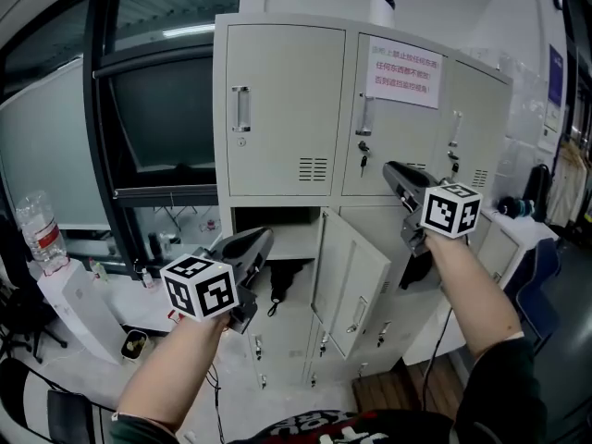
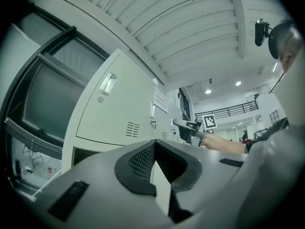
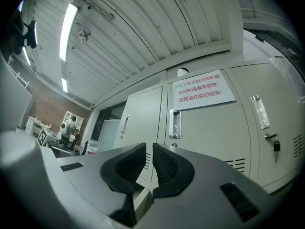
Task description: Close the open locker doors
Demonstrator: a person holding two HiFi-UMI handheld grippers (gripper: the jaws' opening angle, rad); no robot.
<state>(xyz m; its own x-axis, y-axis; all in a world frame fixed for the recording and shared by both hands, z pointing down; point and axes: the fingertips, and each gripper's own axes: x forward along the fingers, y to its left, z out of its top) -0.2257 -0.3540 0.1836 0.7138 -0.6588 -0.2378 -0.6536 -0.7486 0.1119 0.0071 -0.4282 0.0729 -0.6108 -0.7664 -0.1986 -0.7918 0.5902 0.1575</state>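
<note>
The open door is hanging ajar in the locker bank's middle row. It is thin sheet steel, probably light and free-swinging, so pushing near its handle edge suits. The left gripper's jaws are meeting at the tips, while the right gripper's jaws are standing slightly apart, empty.

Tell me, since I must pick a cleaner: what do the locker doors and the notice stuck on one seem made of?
Locker doors: likely painted sheet steel, matte pale beige; punched vent slots and the open door's thin folded edge suggest it.
Notice: probably paper, perhaps laminated; flat white sheet, red print.
</note>
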